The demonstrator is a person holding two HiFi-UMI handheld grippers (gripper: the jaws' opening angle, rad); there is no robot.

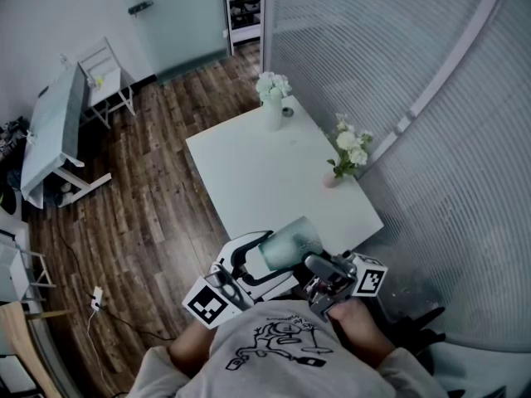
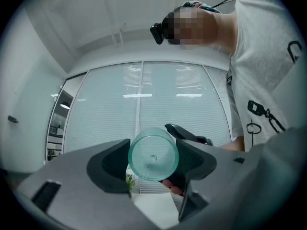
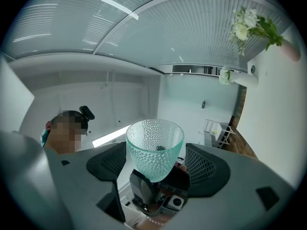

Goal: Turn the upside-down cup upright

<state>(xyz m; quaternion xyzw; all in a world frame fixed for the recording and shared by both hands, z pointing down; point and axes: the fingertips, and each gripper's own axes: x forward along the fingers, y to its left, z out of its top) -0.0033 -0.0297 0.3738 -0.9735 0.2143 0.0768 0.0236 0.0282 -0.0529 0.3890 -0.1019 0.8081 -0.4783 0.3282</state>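
Cup [image 3: 154, 145] held aloft, likely for a handover
Left gripper [image 2: 153, 163] clamps its base, leaving the rim free for the right gripper [image 3: 156, 164], jaws wide apart around it.

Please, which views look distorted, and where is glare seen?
Left gripper view: strong fisheye bending, dark corners, lamp reflections on the ribbed wall behind the cup. Right gripper view: same bending, bright light strips above. Head view: even, soft light.

I seem to be working in an office or studio. It has a white table [image 1: 274, 181] with flower vases [image 1: 272, 98], a wood floor [image 1: 158, 206], a ribbed-glass wall [image 1: 398, 56] and a desk [image 1: 50, 131].
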